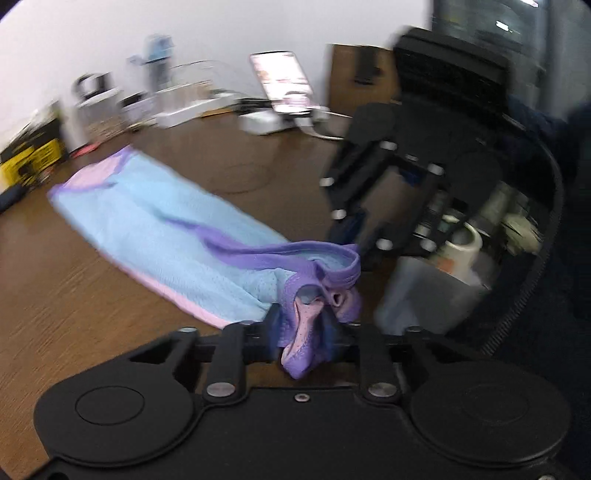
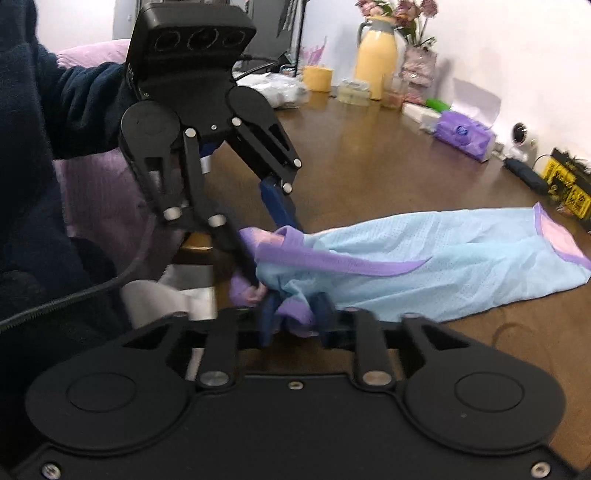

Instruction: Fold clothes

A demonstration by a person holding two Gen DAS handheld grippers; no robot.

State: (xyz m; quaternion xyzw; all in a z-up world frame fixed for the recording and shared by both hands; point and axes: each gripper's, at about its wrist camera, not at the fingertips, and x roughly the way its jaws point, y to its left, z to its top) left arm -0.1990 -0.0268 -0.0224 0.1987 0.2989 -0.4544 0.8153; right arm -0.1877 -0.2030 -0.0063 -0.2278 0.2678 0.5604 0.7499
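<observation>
A: A brown wooden worktop (image 2: 388,155) against a white wall (image 1: 147,22) carries the light-blue mesh garment with purple trim (image 2: 443,258).

B: The left claw (image 1: 314,332) and right claw (image 2: 295,317) each pinch its bunched purple edge.

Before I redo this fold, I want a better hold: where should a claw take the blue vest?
Take the purple-trimmed shoulder strap end of the vest, coming from the table's near edge. That end is bunched and lifted, while the rest lies flat on the wood. The left claw and right claw already pinch it there.
</observation>
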